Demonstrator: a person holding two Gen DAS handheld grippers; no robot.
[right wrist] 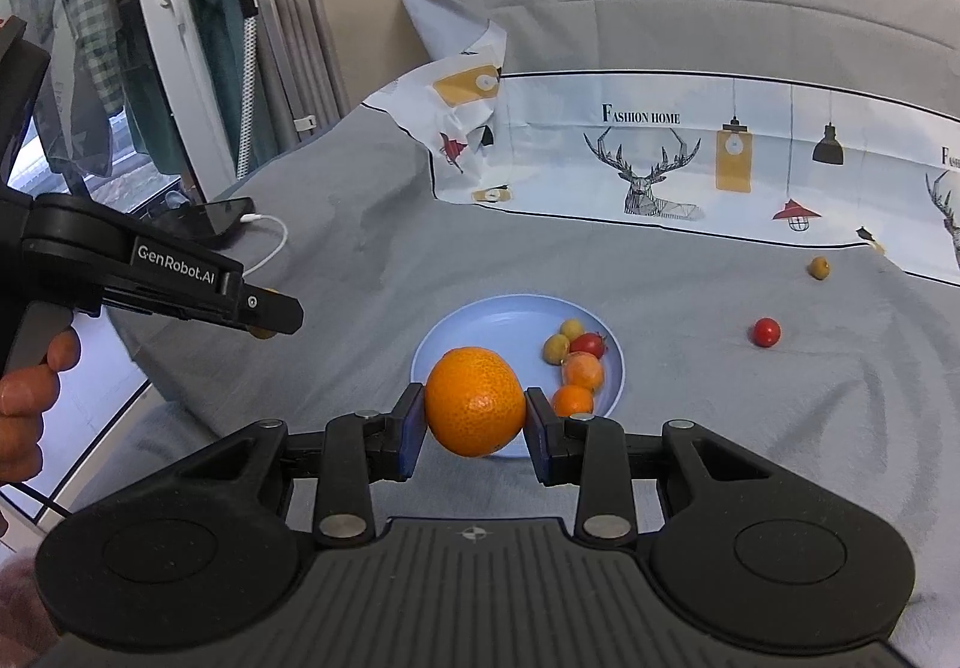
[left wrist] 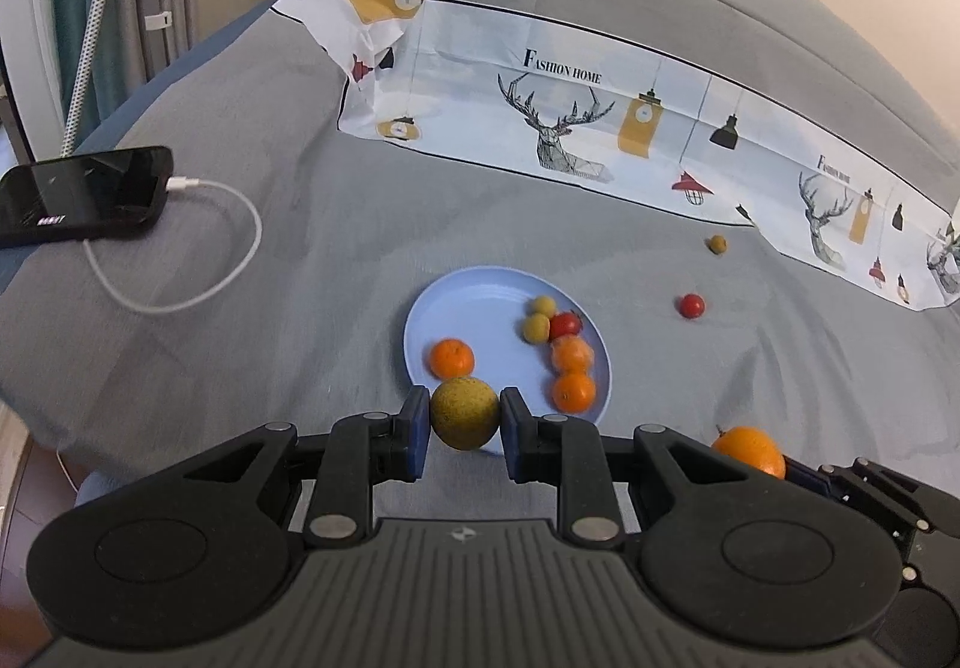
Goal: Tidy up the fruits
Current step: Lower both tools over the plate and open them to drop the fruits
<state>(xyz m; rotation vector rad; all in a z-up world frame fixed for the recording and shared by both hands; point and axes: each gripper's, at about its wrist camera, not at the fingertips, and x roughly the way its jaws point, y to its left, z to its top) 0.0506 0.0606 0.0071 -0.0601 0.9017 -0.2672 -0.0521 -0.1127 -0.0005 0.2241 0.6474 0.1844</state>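
While left hand-held gripper [left wrist: 465,428] clamps speckled yellow-green fruit [left wrist: 465,412], right hand-held gripper [right wrist: 476,428] clamps dimpled orange [right wrist: 475,400].

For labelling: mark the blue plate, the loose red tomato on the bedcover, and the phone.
blue plate [left wrist: 444,308]: left wrist view, bare inner surface.
red tomato [left wrist: 691,306]: left wrist view, centre of the fruit.
phone [left wrist: 90,194]: left wrist view, middle of the dark screen.

plate [left wrist: 456,308] lying on bedsheet [left wrist: 300,248] | phone [left wrist: 84,197] sitting far left | cherry tomato [left wrist: 691,305] lying right of plate | printed cloth [left wrist: 600,128] lying behind
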